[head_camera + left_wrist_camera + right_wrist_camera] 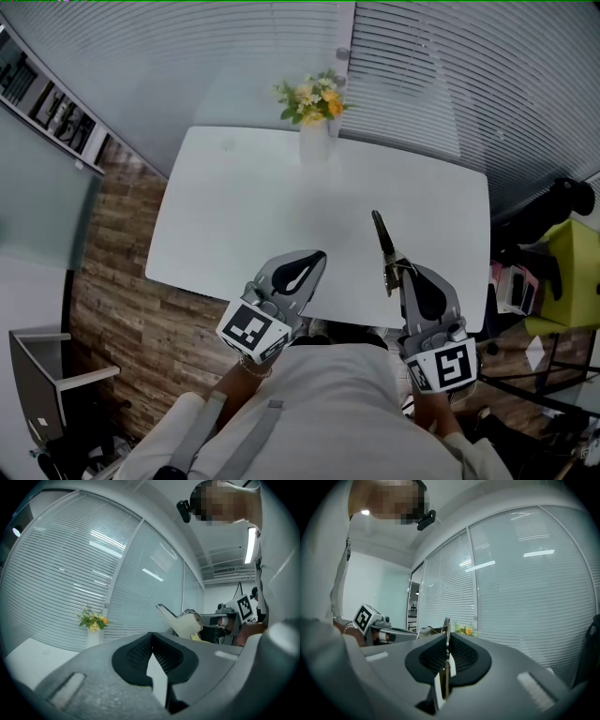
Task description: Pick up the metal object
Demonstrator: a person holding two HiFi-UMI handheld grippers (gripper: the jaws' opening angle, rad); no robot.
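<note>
The right gripper [405, 274], above the near right part of the white table [234, 216], is clamped on a thin, flat metal object [383, 246] jutting past its tips, while the left gripper [315, 260] beside it is pinched together, empty.

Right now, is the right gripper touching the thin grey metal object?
Touching: the right gripper view shows the right gripper shut on the thin grey metal object.

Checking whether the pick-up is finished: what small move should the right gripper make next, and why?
Probably hold the grip and stay steady: the right gripper has its jaws shut on the thin metal object, which looks already clear of the white table.
</note>
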